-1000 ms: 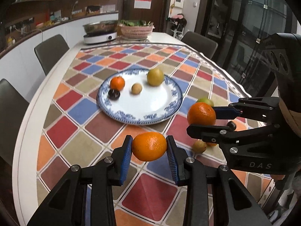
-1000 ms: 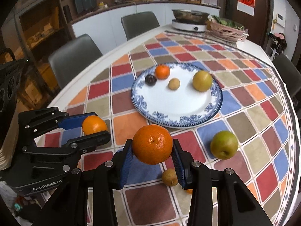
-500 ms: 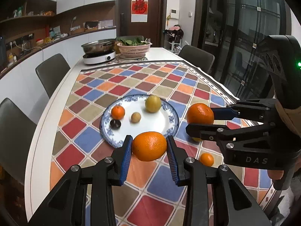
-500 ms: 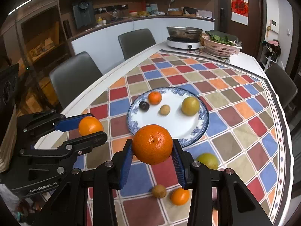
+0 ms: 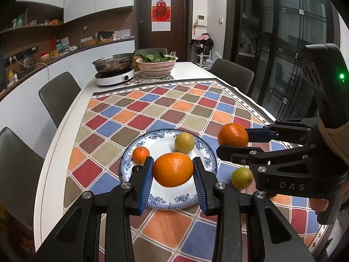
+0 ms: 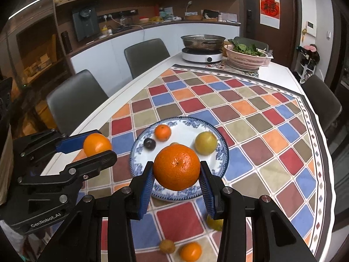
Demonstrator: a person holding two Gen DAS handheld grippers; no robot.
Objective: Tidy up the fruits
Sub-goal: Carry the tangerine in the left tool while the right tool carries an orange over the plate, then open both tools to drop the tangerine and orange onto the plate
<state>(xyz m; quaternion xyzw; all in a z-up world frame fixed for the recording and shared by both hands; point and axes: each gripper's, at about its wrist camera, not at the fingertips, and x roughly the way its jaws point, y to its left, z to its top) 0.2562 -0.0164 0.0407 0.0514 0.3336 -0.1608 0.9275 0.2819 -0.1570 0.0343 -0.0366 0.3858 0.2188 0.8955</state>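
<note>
Both grippers' fingers clamp oranges above a white kitchen table draped in a checkered cloth, chairs alongside.

A plate sits mid-table on a tablecloth, fruits on it; a cooker and basket stand behind.

"DAS" on right claw body, "GenRobot.AI" on left claw body
</note>
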